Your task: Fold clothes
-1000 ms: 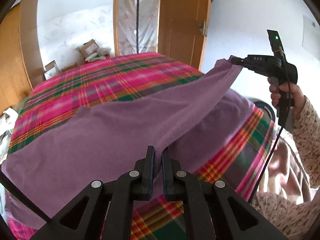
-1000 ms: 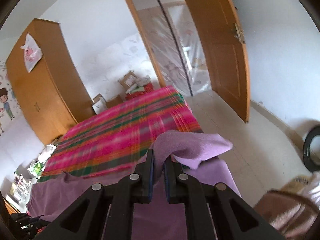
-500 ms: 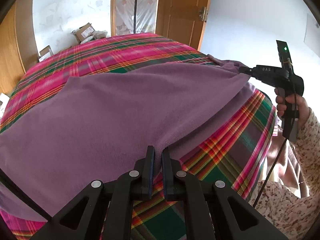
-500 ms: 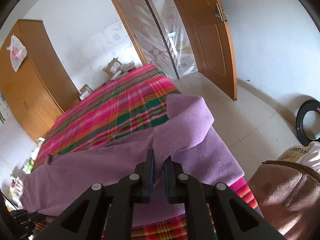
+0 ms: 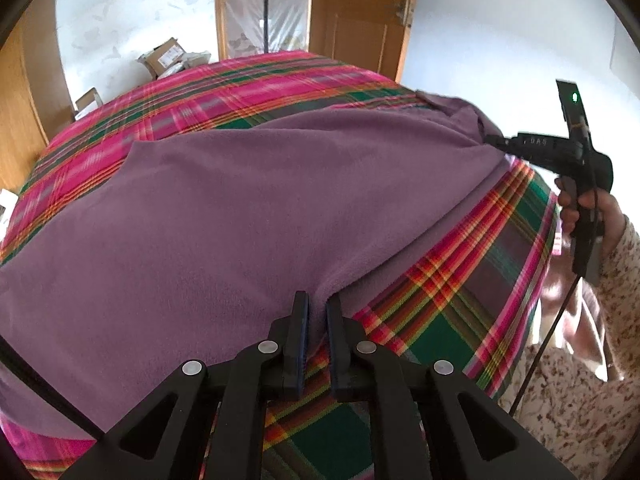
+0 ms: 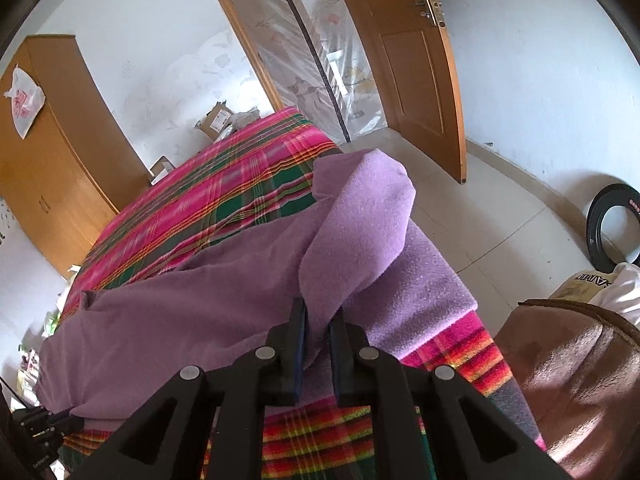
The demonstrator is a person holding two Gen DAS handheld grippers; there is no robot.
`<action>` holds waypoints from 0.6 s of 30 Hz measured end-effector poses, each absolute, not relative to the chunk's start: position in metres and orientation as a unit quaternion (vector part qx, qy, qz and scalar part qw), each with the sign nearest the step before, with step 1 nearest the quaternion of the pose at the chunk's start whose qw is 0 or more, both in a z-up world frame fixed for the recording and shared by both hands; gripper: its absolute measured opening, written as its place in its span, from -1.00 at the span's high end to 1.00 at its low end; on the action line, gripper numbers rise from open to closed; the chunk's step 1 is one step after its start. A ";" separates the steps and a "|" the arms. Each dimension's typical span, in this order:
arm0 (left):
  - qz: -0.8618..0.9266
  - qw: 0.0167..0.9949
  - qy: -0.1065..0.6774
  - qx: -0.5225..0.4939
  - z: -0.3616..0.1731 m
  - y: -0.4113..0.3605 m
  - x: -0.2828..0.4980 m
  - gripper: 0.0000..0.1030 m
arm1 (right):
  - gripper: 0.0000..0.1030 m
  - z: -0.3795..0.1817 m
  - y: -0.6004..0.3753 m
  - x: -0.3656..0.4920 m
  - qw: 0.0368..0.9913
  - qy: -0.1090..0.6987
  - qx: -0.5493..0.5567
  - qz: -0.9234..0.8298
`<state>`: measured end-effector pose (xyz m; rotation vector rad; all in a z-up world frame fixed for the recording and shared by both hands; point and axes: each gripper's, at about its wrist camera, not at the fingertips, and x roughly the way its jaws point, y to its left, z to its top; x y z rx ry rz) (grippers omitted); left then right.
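Across the bedroom, a wooden wardrobe (image 6: 52,148) stands at the left, cardboard boxes (image 5: 168,58) sit against the far wall, and an open door (image 6: 420,68) hangs at the right; between them a bed under a plaid cover (image 5: 224,92) carries the purple cloth (image 5: 260,208), which lies spread over the near part of the bed with its front edge toward the person. At that edge the left gripper (image 5: 317,312) has a pinch of the cloth between its pads, and its jaws are opening, so the fabric there sits only loosely held. Further right, the right gripper (image 6: 319,320) has a raised corner of the same cloth between its pads, its jaws likewise opening, with a flap of fabric standing up and curling over just beyond the fingers. The risk, as I judge it, is uneven letting go: if one corner drops before the other, the edge will skew and the fold line will run crooked. The standing flap on the right could also topple the wrong way and bunch, and that end lies close to the bed's edge, where loose fabric could slide toward the tiled floor (image 6: 480,220).
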<state>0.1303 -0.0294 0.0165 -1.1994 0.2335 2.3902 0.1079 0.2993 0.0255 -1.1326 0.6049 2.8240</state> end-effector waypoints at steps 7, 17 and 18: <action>0.860 0.265 0.081 -0.429 0.037 -0.029 0.140 0.80 | 0.72 0.037 0.310 0.117 -0.008 0.187 -0.358 0.915; 0.852 0.318 0.072 -0.409 0.056 0.005 0.103 0.80 | 0.49 0.043 0.365 0.112 0.007 0.261 -0.342 0.903; 0.848 0.324 0.071 -0.412 0.055 0.012 0.097 0.79 | 0.43 0.043 0.368 0.107 0.005 0.265 -0.344 0.901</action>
